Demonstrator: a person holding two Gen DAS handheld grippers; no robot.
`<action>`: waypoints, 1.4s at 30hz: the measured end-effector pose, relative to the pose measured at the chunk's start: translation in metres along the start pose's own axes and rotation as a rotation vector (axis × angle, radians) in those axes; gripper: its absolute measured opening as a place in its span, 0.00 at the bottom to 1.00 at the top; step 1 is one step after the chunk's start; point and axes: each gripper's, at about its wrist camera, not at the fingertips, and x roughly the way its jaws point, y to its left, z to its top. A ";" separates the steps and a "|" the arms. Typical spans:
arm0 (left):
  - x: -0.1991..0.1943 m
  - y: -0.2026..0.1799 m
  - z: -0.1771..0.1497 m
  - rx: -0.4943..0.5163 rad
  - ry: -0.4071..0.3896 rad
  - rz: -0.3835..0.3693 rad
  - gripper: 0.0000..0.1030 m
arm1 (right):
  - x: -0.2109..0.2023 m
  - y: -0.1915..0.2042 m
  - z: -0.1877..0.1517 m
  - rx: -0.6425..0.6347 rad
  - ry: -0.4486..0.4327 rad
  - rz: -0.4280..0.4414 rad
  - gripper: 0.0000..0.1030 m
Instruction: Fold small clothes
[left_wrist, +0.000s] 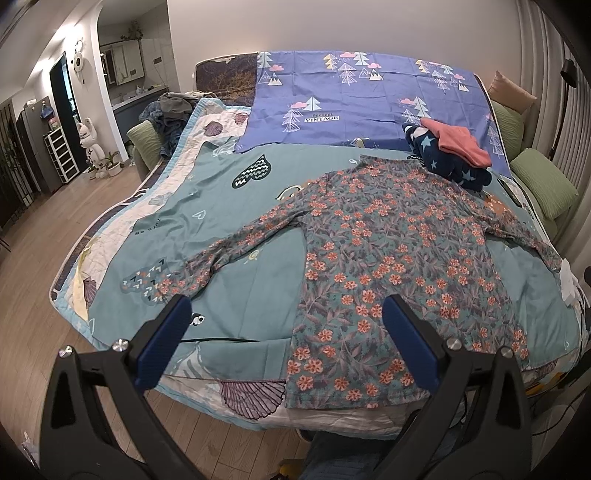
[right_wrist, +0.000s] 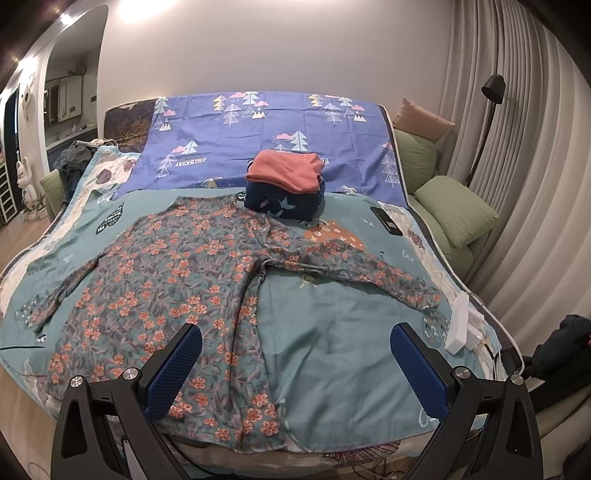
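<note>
So there's a long-sleeved teal shirt covered in orange flowers and grey-purple leaves (left_wrist: 388, 251) lying flat on the teal bedsheet with heart and shell prints (left_wrist: 229, 206), front down or up I honestly can't tell, with both sleeves stretched out to the sides and the hem right at the near edge of the bed. The left gripper (left_wrist: 286, 332) hangs above that near edge with its blue-padded fingers (left_wrist: 164, 339) spread wide and nothing between them; one finger sits over the bare sheet near the left cuff, the other over the lower body of the shirt. The right gripper (right_wrist: 295, 363) is also wide apart and holding nothing, one pad over the shirt's lower right side and the other over plain sheet. Behind the collar there's a small stack of folded stuff: a navy garment with light blue stars (right_wrist: 284, 203) at the bottom and a folded coral-pink garment (right_wrist: 284, 171) sitting on top of it, the stack just touching the shirt's shoulder area. Further back a purple-blue sheet printed with white pine trees (right_wrist: 258, 125) covers the head end. A white power strip with plugs (right_wrist: 463, 325) lies near the right sleeve cuff at the bed's edge, and a dark phone-like slab (right_wrist: 386, 219) rests on the sheet further up. Green ribbed cushions (right_wrist: 456, 210) line the right side, next to a black floor lamp (right_wrist: 493, 88) and pale pleated curtains (right_wrist: 535, 166).
</note>
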 end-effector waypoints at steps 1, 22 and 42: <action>0.000 0.000 0.001 -0.002 -0.001 -0.001 1.00 | 0.001 0.000 0.000 0.000 0.000 -0.001 1.00; -0.003 0.006 0.001 -0.007 -0.009 -0.002 1.00 | 0.003 0.003 0.000 -0.016 0.005 -0.006 1.00; -0.002 0.009 0.000 -0.005 -0.011 0.000 1.00 | 0.003 0.005 0.001 -0.028 0.008 -0.011 1.00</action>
